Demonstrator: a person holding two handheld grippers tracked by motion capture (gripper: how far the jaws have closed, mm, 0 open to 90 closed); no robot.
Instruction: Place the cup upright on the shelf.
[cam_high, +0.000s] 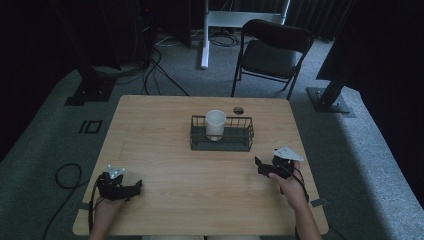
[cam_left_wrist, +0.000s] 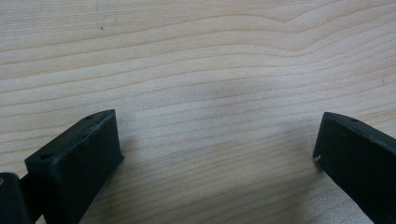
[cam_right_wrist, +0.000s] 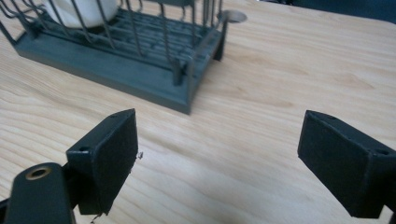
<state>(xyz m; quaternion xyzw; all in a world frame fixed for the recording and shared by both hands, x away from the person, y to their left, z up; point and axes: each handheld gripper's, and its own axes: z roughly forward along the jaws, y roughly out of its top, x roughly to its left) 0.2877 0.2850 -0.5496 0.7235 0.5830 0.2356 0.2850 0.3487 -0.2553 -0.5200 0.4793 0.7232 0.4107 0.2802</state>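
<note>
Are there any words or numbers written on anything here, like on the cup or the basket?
None can be read.
White cup: plain, no print that shows.
Dark wire basket: no label that shows.
Wooden table: only wood grain.
Left gripper and right gripper: black jaws with screw holes, no lettering.
Floor marking left of the table: a square outline shape, not letters.

A basket (cam_high: 222, 134) sat on the bench (cam_high: 165, 130), past the middle toward the far side, and a cup (cam_high: 215, 124) stood in its left part. The left gripper (cam_high: 134, 188) lay near the front left corner, and the right gripper (cam_high: 260, 165) was to the front right of the basket. A chair (cam_high: 270, 52) stood on the floor (cam_high: 370, 150) behind the bench.
</note>
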